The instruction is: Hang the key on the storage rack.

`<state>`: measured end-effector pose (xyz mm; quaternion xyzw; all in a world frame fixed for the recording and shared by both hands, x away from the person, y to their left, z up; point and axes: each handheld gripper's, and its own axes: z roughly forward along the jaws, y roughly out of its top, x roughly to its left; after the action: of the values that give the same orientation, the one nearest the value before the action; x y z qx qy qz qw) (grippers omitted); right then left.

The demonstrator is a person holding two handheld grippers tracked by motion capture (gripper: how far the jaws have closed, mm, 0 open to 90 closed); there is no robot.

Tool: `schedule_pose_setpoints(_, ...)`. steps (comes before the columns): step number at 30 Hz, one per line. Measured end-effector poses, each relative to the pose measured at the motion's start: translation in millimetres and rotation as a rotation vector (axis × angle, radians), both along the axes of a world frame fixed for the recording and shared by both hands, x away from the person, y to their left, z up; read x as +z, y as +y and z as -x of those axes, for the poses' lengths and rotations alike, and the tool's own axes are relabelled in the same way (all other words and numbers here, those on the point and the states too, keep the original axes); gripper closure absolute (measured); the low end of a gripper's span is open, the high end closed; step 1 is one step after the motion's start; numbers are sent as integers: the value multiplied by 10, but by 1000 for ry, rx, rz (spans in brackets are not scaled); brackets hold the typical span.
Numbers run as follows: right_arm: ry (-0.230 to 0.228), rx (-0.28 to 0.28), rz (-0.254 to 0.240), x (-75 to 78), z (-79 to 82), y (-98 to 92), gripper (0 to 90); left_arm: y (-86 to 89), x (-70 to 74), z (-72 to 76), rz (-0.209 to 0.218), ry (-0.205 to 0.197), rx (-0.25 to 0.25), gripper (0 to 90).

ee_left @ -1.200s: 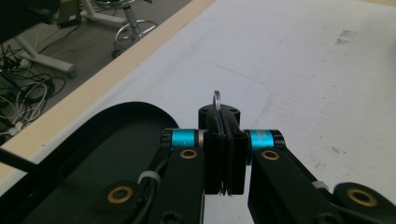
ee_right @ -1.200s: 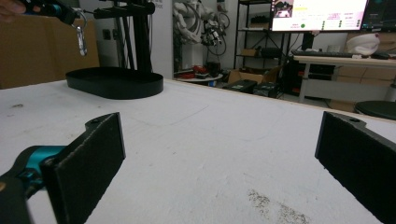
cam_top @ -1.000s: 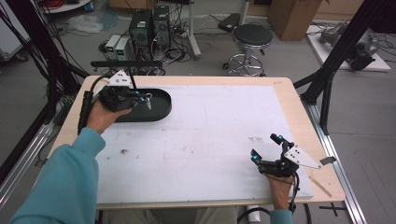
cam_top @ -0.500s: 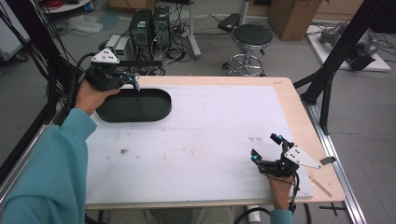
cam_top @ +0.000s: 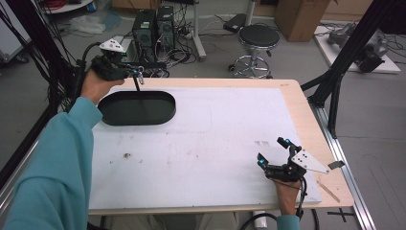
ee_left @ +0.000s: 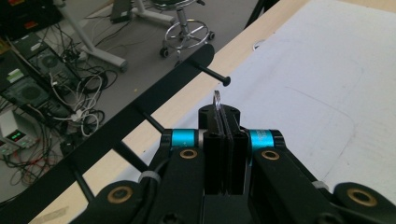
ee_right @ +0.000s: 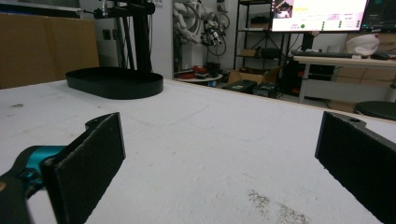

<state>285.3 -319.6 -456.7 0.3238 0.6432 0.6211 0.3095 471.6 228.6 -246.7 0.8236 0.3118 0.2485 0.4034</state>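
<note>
Gripper (cam_top: 273, 154) open above white table (cam_top: 215, 129).

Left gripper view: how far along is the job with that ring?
Done: the ring is pinched in the shut left gripper, clear of the tray. In hand: it is held beside the peg rack. Left: likely hooking it on a peg; right gripper sits open.

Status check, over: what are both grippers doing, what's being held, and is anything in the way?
Left gripper shut on a small metal ring, up by the black peg rack. Right gripper open, resting on table. Black tray below left gripper; nothing blocking.
</note>
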Motion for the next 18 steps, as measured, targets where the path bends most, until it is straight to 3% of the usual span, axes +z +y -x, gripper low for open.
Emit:
schedule_pose_setpoints(7,0,0,0,0,0,0,8,36,-76,-99,8,27,17,882)
schedule_pose_setpoints(18,1,0,0,0,0,0,8,65,-163,-187,-15,53,45,882)
